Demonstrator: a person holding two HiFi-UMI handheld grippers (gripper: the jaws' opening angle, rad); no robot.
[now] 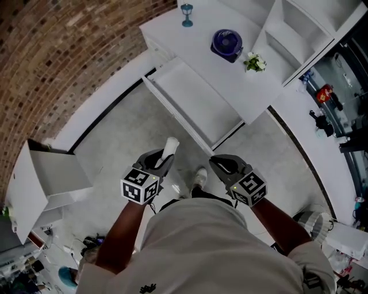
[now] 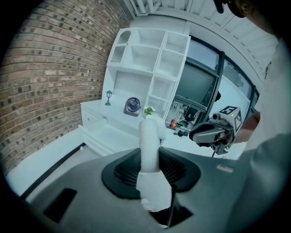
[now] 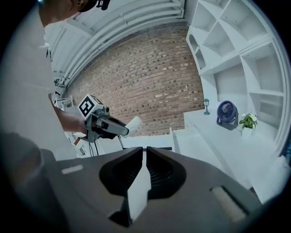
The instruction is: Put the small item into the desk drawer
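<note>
A small white tube-shaped item sticks forward out of my left gripper, which is shut on it; the left gripper view shows the item upright between the dark pads. My right gripper is held beside it, jaws together and empty; in the right gripper view only a thin slit shows between them. The white desk's open drawer lies ahead of both grippers, its inside bare. The drawer also shows beyond the item, low on the desk front.
On the desk top stand a blue fan, a small potted plant and a little lamp. White shelves rise behind. A brick wall runs left; a white cabinet sits lower left. Grey floor lies between me and the desk.
</note>
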